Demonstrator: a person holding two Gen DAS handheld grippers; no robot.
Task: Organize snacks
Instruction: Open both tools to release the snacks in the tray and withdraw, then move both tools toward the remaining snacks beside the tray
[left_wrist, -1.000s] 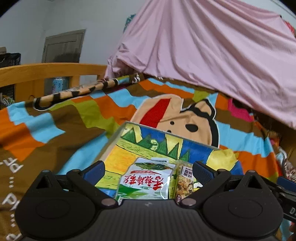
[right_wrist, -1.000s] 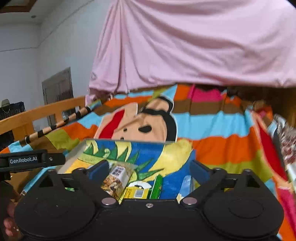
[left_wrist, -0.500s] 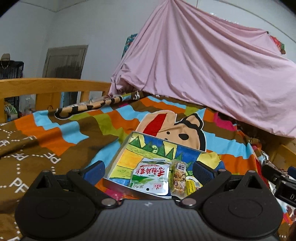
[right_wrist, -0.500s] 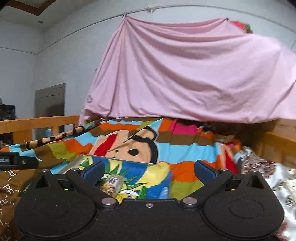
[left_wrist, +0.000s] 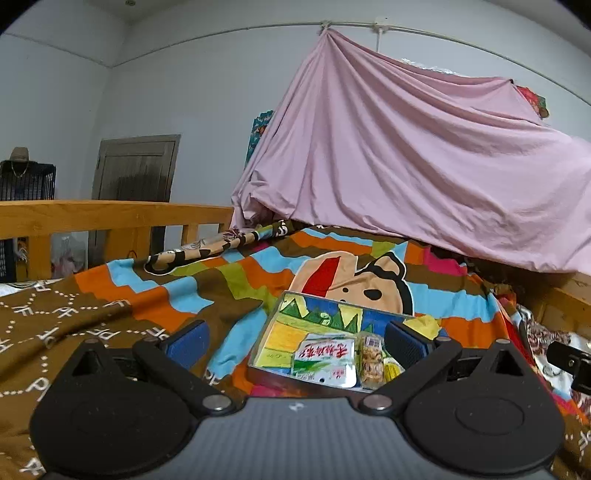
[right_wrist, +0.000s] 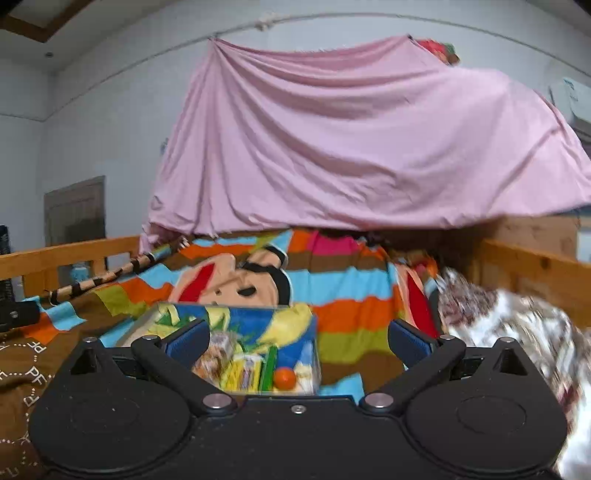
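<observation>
**Ana:** Left wrist view first. Where are the snacks?

**Ben:** In the tray (left_wrist: 275, 334), a shallow box with a painted floor that sits on the striped blanket (left_wrist: 236, 280) toward the bed's right side. A green-and-white packet (left_wrist: 323, 356) with red lettering lies flat at the tray's near edge. A clear bag of nuts (left_wrist: 371, 360) touches its right side, and a yellow pack (left_wrist: 392, 369) lies just beyond that.

**Ana:** And the left gripper (left_wrist: 295, 338)?

**Ben:** Jaws spread wide, nothing between them. It hangs above the blanket, short of the tray's near edge.

**Ana:** Right wrist view?

**Ben:** Blurred. The tray (right_wrist: 310, 332) shows from its right end: nut bag (right_wrist: 214, 354), yellow pack (right_wrist: 243, 373), a green stick (right_wrist: 269, 365) and an orange ball (right_wrist: 285, 378) near the right corner.

**Ana:** Right gripper (right_wrist: 297, 338)?

**Ben:** Also wide apart and empty, clear of the tray.

**Ana:** Around them?

**Ben:** A pink sheet (left_wrist: 406, 166) hangs over the bed's far end, and a wooden rail (left_wrist: 110, 214) runs along the left edge.
</observation>
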